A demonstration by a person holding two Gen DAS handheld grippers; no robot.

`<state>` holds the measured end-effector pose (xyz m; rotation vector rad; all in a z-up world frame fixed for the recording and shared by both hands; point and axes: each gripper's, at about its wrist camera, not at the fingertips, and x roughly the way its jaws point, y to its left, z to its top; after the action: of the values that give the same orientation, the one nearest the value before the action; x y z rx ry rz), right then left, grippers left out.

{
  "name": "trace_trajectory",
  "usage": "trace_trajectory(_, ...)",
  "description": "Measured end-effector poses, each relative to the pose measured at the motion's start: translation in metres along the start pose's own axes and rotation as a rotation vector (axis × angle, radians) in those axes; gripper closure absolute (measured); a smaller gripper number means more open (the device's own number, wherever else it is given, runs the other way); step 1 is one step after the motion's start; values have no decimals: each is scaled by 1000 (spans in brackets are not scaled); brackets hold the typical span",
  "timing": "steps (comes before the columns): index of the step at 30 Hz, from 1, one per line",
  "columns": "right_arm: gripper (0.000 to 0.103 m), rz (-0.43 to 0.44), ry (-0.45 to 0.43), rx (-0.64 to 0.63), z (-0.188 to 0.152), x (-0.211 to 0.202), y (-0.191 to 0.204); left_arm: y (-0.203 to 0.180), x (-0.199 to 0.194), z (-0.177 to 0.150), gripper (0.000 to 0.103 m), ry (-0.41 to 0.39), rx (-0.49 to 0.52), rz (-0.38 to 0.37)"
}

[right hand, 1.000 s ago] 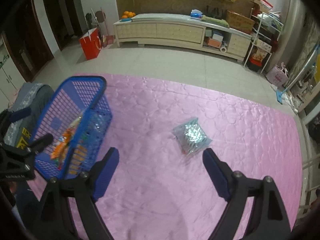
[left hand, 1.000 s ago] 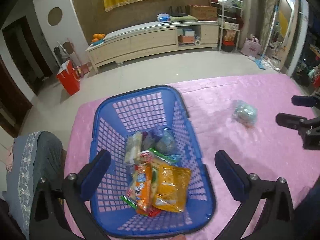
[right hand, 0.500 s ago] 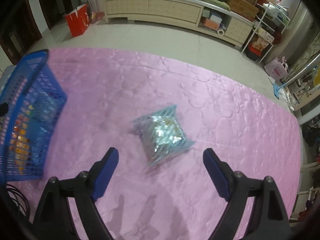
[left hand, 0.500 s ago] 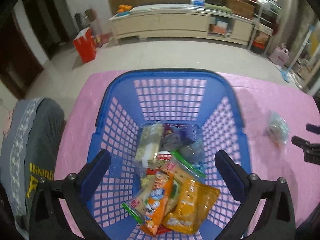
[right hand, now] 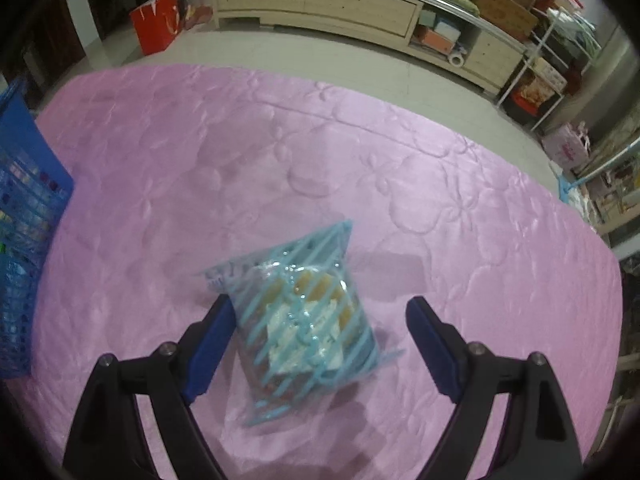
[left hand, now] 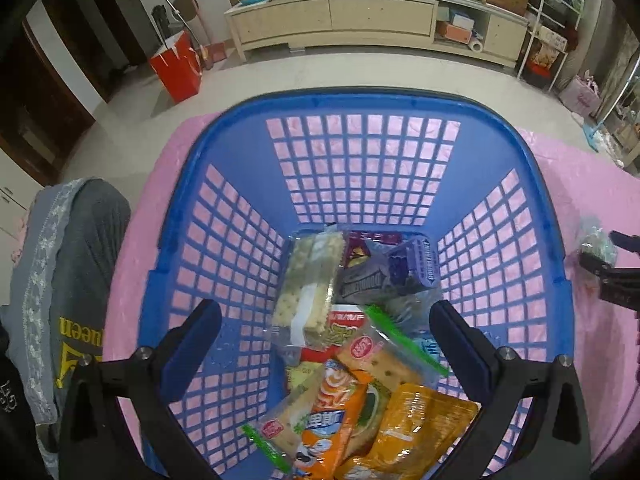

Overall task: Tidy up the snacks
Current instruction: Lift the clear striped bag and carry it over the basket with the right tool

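- The blue basket (left hand: 362, 120) sits on the pink cloth (right hand: 360, 160), and it's our landmark.
- Inside the basket: a cracker pack (left hand: 310, 284) stands tall toward its far wall, with a purple packet (left hand: 394, 274) just beside it on the right.
- Nearer the basket's close wall lie an orange snack bag (left hand: 328, 420) and a yellow pouch (left hand: 416, 428), overlapping each other.
- The left gripper (left hand: 325, 344) hangs over the basket's contents, jaws spread wide, nothing between the pads.
- Well to the right of the basket, out on the cloth, lies the striped blue packet (right hand: 304, 320), pale biscuits showing through the wrapper.
- The right gripper (right hand: 320, 340) straddles that packet with jaws wide; the left pad is right against the wrapper's edge, the right pad stands clear, so no grip.
- From the left camera, that packet (left hand: 596, 240) peeks out just beyond the basket's right rim.
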<state>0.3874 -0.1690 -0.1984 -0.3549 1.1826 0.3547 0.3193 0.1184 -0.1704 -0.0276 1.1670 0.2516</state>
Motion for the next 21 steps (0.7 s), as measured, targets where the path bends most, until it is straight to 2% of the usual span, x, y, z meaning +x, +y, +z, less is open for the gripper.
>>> trace_trajectory(1,18,5,1,-5,-1,1,0,1,0,0,0,-2,-3,0)
trace_trajectory(2,26,33,-7,-5,-2,1,1,2,0,1,0,-4,-8,-11)
trace_trajectory(3,31,42,-12,8,-2,-1,0,4,-1,2,0,-11,-11,-20)
trace_trajectory(5,39,11,-37,13,-3,-10,3,6,-1,2,0,-26,-17,-15)
trace_trajectory(9,39,37,-75,4,-6,-39,17,7,-12,2,0,-38,-17,-35)
trace_trajectory(15,40,87,-167,5,-8,-106,36,10,-42,-6,0,-99,-6,-32)
trace_trajectory(21,40,99,-241,6,3,-159,57,24,-86,-13,0,-171,-49,-110)
